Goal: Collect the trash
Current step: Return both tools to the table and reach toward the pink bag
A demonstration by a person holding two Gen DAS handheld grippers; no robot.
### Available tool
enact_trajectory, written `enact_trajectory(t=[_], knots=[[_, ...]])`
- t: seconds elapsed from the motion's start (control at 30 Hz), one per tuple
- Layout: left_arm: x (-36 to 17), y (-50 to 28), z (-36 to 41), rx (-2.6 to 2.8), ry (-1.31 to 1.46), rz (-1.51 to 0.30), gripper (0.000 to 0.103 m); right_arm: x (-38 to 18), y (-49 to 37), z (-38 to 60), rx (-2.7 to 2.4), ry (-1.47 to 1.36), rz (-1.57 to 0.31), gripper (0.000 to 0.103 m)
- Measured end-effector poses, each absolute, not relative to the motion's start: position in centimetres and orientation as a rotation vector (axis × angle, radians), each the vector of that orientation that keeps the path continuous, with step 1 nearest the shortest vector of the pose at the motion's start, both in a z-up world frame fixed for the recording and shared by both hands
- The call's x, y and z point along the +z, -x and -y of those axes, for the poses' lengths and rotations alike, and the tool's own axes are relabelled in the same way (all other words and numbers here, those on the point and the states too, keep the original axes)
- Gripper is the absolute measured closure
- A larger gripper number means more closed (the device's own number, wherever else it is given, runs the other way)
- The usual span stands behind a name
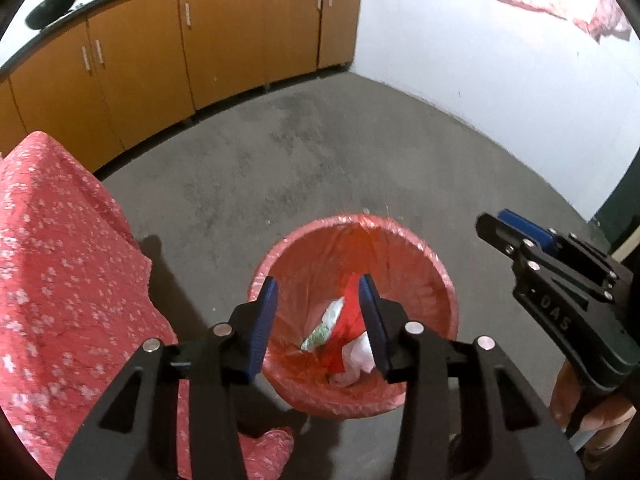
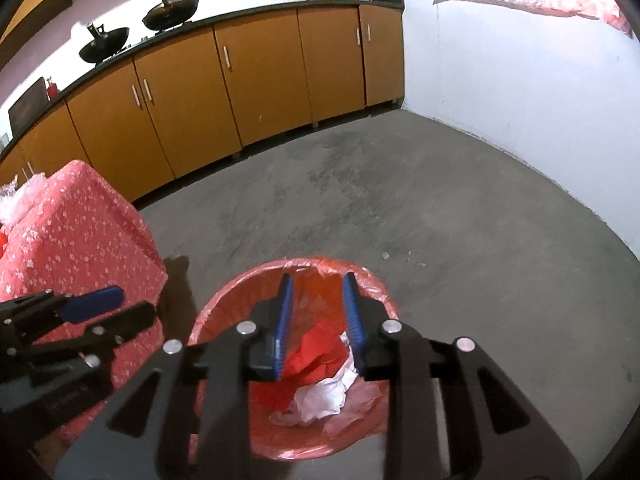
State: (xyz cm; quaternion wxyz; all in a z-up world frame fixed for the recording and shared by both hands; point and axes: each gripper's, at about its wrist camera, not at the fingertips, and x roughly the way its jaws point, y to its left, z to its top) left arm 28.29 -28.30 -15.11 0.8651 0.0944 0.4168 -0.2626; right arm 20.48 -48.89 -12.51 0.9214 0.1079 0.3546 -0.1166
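Both my tongs hang over the round red bin lined with a thin pinkish plastic bag (image 1: 420, 256). My left tongs (image 1: 318, 316) are parted with nothing between the pads, and my right tongs (image 2: 318, 320) are parted and empty too. The trash sits at the bottom of the bin: a crumpled red paper (image 2: 316, 352), a wad of white tissue (image 2: 324, 396) and a small greenish printed wrapper (image 1: 324, 328). All of it looks feather-light, soft and squashy, nothing breakable. If I need to re-grab, I'd pinch a raised crease of the paper. The liner looks slippery and tears easily, so I'd take its rim gently.
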Motion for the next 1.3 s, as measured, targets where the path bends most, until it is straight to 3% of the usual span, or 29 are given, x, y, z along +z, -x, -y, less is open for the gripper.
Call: enact_trajectory(t=[0.3, 0.6, 1.0, 1.3], knots=[[-8.2, -26.9, 20.5, -0.490, -0.061, -0.740, 0.060, -6.5, -20.6, 43.8, -0.139, -0.139, -0.632, 0.065], [-2.3, -23.3, 4.8, -0.254, 0.025, -0.567, 0.055, 0.0, -22.8, 29.8, 0.153, -0.114, -0.562, 0.058], [-3.4, -18.8, -12.4, 0.162, 0.053, -0.487, 0.050, 0.5, -23.6, 10.2, 0.564, -0.029, -0.634, 0.058], [-4.8, -19.0, -18.8, 0.289, 0.097, -0.462, 0.050, -1.2, -24.8, 5.8, 0.584, 0.081, -0.676, 0.058]])
